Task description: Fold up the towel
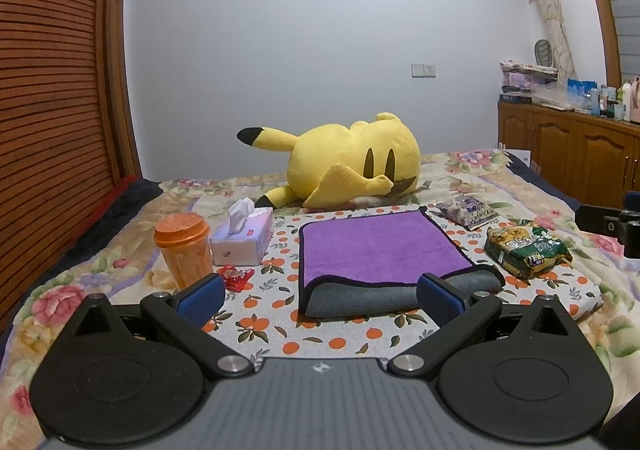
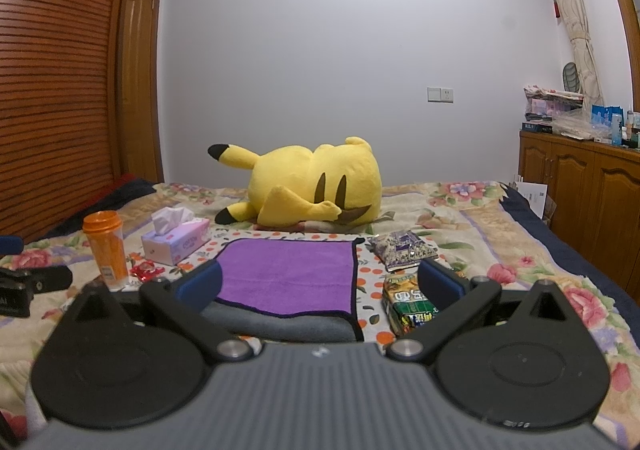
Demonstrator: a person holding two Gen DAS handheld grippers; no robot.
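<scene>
Our left tool (image 1: 320, 296) hangs with its blue pads spread wide and nothing between them, just short of the near edge of the towel (image 1: 376, 250). Our right tool (image 2: 320, 284) is likewise spread and empty, its left pad (image 2: 200, 284) in front of the towel's near left corner and its right pad (image 2: 438, 286) in front of a green packet (image 2: 408, 306). The towel lies folded on an orange-print cloth (image 1: 280, 314) spread over the bed (image 1: 472, 169), purple side up, with its grey underside showing along the near fold. To the left of the towel stand an orange cup (image 1: 184, 250) and a tissue box (image 1: 242, 238), with a red wrapper (image 1: 236, 276) just in front of the box. To its right lie the green packet and, farther back, a purple packet (image 1: 466, 211). A yellow plush (image 1: 344, 165) lies on its side beyond the towel, by the far edge of the cloth. A cabinet (image 2: 580, 185) stands along the right wall. In the left view the right tool's black body shows at the right edge; in the right view the left tool's shows at the left edge.
</scene>
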